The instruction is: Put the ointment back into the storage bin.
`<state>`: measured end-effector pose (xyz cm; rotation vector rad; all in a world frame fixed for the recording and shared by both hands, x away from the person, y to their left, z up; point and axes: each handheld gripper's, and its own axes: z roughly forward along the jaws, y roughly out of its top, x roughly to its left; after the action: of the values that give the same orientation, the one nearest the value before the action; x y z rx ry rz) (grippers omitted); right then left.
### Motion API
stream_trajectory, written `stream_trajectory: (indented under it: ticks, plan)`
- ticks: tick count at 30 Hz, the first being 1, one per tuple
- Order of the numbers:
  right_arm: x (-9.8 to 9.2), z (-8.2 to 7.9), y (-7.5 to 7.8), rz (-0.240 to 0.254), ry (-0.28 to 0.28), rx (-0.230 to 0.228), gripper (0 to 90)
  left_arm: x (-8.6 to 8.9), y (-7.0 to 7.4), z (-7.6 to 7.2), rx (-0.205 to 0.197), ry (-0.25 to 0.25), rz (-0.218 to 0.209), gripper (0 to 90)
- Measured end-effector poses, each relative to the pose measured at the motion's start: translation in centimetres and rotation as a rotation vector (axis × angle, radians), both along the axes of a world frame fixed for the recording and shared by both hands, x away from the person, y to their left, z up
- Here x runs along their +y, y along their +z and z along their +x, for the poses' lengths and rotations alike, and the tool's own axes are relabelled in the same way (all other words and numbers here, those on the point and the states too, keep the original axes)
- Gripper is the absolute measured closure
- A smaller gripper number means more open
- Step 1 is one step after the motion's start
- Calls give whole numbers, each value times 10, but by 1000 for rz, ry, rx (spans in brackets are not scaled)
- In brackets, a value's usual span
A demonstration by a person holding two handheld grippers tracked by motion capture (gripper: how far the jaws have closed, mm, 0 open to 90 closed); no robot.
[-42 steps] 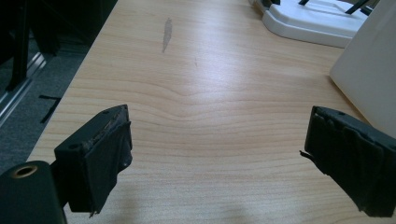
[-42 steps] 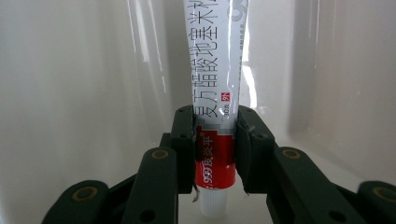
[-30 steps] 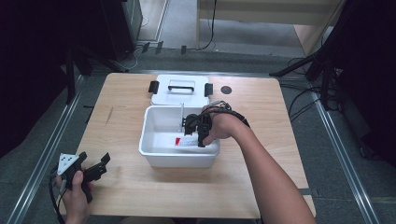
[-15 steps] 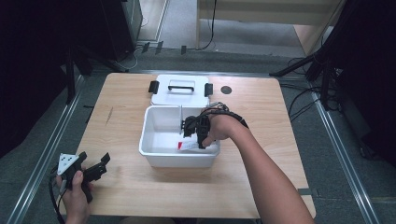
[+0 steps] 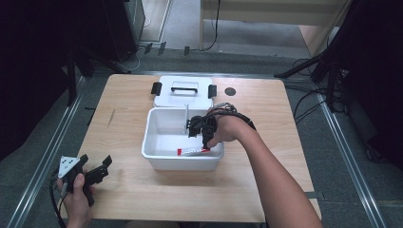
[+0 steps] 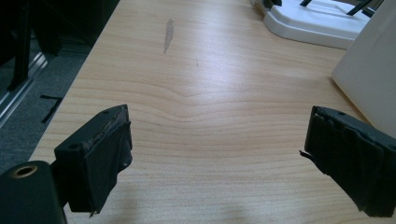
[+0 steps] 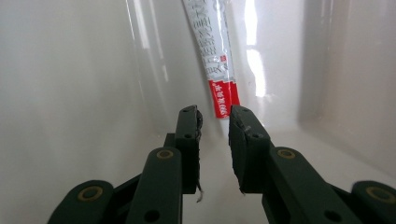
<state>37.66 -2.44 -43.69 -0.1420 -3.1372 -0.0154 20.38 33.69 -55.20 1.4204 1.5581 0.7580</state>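
I had the right tongs (image 5: 204, 140) down inside the white bin (image 5: 148, 137), at the middle of the high view. In the right gripper view the tongs (image 7: 215, 114) were closed to a narrow slit. The tube (image 7: 212, 46) lay flat on the bin floor, just beyond the tips, with its red end toward them. I could not tell if the pads had caught that end or only stood before it. In the high view the tube (image 5: 192, 151) lay along the near wall of the bin.

To do this pick well, I judged that I should open a little, go forward until the red end sat deep between the pads, and only then close. The tube is thin and slippery, so a grip on the very edge would probably slide off during the lift. I should also lift straight up, away from the wall.

The left tongs (image 5: 97, 168) rested wide open and empty over the desk (image 5: 128, 199), at lower left.
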Motion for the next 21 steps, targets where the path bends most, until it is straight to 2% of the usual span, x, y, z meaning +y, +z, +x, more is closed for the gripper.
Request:
stream_trajectory:
  ticks: [2,4,6,9,10,15,16,17,19,21]
  plan:
    - [-2,0,5,35,-25,7,755,0,0,0,-2,1,-2,82]
    - [-3,-1,9,41,-29,6,767,0,0,0,-2,1,-1,82]
    - [-6,-3,17,80,-39,5,788,0,0,0,-2,1,0,82]
    - [-9,-3,22,97,-35,0,793,0,0,0,-3,1,3,82]
    - [-14,-5,28,115,-50,-5,792,0,0,0,-3,1,3,82]
    - [-24,-8,40,144,-83,-3,759,-1,0,0,-11,-6,9,82]
    - [-31,-8,45,174,-95,-6,748,-1,0,0,-11,-7,11,87]
    - [-31,-8,45,174,-95,-6,748,-1,0,0,-11,-4,13,87]
    - [-41,-8,54,208,-109,-7,723,-2,0,0,-11,9,16,147]
    - [-48,-8,59,220,-123,-14,707,-2,0,0,-11,10,18,144]
